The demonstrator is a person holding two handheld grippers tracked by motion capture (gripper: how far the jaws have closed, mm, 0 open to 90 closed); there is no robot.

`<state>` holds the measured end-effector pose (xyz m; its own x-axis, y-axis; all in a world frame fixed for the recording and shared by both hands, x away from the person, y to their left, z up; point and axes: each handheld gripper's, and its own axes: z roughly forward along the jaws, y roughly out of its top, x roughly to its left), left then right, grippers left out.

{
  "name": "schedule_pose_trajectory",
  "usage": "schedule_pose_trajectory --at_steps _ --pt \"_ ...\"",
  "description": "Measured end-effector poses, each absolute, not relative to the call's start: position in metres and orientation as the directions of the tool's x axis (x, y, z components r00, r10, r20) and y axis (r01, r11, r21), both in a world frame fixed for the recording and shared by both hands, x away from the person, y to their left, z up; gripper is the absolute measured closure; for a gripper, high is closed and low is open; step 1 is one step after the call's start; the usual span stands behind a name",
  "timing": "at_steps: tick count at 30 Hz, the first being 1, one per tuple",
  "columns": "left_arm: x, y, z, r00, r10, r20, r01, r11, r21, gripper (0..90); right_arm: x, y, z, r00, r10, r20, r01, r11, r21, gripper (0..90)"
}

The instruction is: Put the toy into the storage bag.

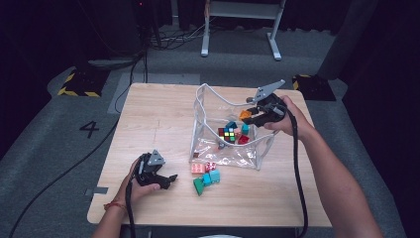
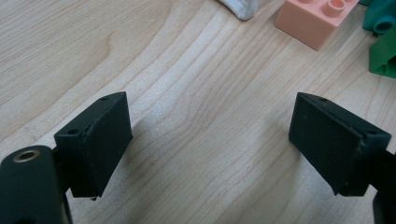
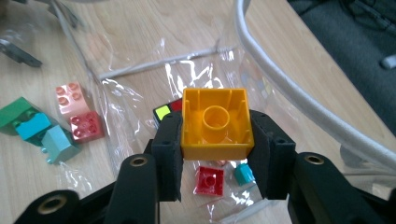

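Observation:
A clear plastic bag [image 1: 225, 148] with a white rim stands open on the wooden table [image 1: 158, 119]. Inside lie a colour cube [image 1: 228, 135] and several small bricks. My right gripper [image 1: 246, 116] hangs over the bag's right side, shut on an orange brick [image 3: 216, 122] whose hollow underside faces the camera. Below it in the bag lie a red brick [image 3: 208, 179] and a teal one [image 3: 243, 173]. My left gripper [image 1: 171, 179] rests on the table at the front left, open with nothing between its pads [image 2: 100, 140]. Pink, red, teal and green bricks [image 1: 205, 176] lie before the bag.
In the left gripper view, a pink brick [image 2: 315, 18] and green bricks [image 2: 383, 37] lie just ahead. The table's front edge is near both forearms. A white frame [image 1: 242, 25] and cables stand on the floor beyond the table.

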<state>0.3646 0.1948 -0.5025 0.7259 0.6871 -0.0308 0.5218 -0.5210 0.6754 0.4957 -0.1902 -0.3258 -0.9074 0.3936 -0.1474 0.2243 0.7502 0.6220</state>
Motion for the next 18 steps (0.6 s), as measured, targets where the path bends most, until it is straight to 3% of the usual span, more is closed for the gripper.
schedule_pose_trajectory --at_steps 11,18 --pt "0.365 0.195 -0.503 0.726 0.687 -0.031 0.522 -0.521 0.675 13.4 0.507 -0.193 -0.337 -0.902 0.407 -0.147 0.289 0.819 0.496 57.5" --pt "0.365 0.195 -0.503 0.726 0.687 -0.031 0.522 -0.52 0.676 13.3 0.508 -0.211 -0.337 -0.896 0.432 -0.103 0.327 0.8 0.502 58.6"
